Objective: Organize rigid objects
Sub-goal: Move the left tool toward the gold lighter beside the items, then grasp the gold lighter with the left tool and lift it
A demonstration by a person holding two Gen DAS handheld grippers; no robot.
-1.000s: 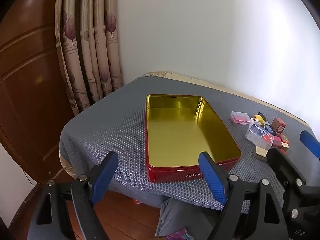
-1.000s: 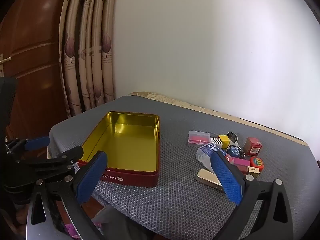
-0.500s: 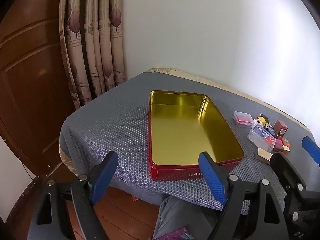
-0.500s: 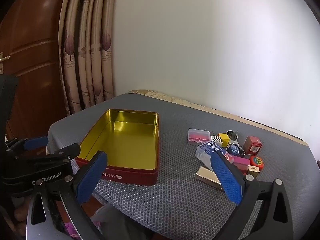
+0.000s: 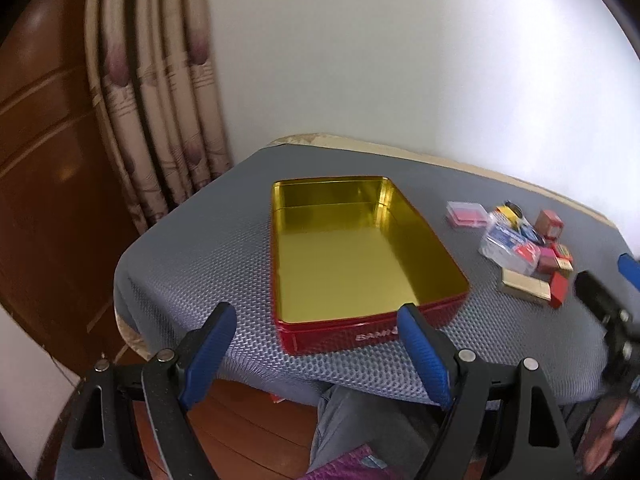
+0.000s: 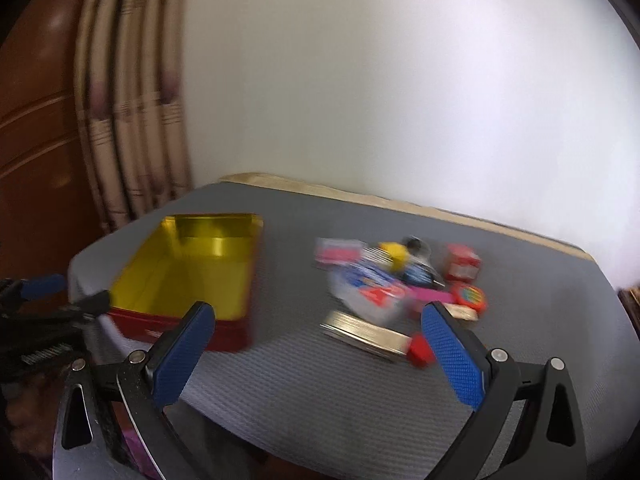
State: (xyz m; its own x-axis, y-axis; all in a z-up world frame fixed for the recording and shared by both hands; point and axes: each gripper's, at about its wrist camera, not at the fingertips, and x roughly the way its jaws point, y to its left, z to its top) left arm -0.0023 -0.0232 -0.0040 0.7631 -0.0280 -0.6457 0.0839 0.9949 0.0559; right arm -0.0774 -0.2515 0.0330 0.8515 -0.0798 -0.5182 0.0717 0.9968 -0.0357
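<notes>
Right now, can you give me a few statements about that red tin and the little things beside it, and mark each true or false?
1. The red tin has nothing inside. True.
2. The left tool grips a small box. False: it is open and holds nothing.
3. The small items lie on the mat outside the tin. True.
4. The right tool is clamped on the flat gold case. False: it is open, and the case lies on the grey mat.

Soft daylight, bright glare on white wall point(image 5: 440, 60), right wrist view motion-blurred, fisheye bending edges, dark vignette corners
</notes>
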